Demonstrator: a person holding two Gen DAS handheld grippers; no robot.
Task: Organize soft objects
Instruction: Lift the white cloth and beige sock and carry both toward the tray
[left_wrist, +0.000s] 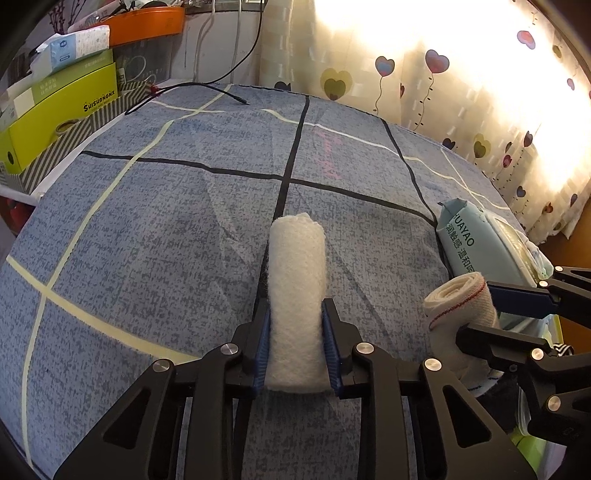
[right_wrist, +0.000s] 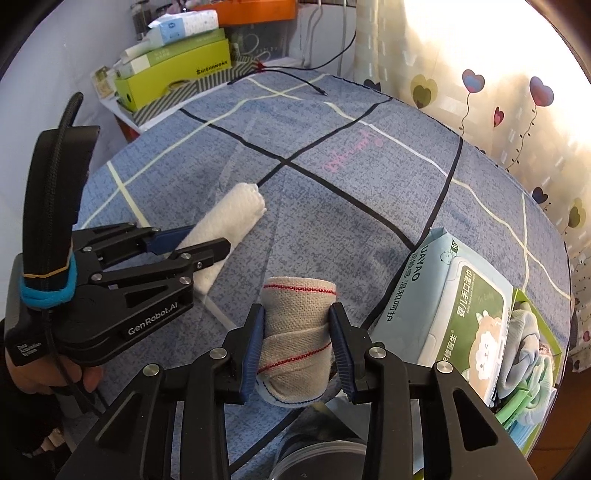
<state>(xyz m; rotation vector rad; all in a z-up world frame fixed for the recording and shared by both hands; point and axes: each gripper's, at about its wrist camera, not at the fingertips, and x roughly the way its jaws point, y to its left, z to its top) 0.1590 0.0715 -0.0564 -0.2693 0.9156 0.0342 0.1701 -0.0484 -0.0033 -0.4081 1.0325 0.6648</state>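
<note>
White towel roll (left_wrist: 296, 295) in left tool (left_wrist: 297, 347)

Bed layout, seen from the two wrist cams

The towel roll (left_wrist: 296, 295) lies on the bedsheet (left_wrist: 147, 229) at lower centre of the left view, between the left gripper (left_wrist: 297, 347) pads; the bandage roll (right_wrist: 297, 339) sits to its right – between the right gripper (right_wrist: 297, 350) pads – with the wipes pack (right_wrist: 454, 306) further right and the boxes (left_wrist: 55, 110) at upper left, behind the bed's edge.

Blown-out backlit curtain (left_wrist: 480, 74), fisheye-warped edges
</note>
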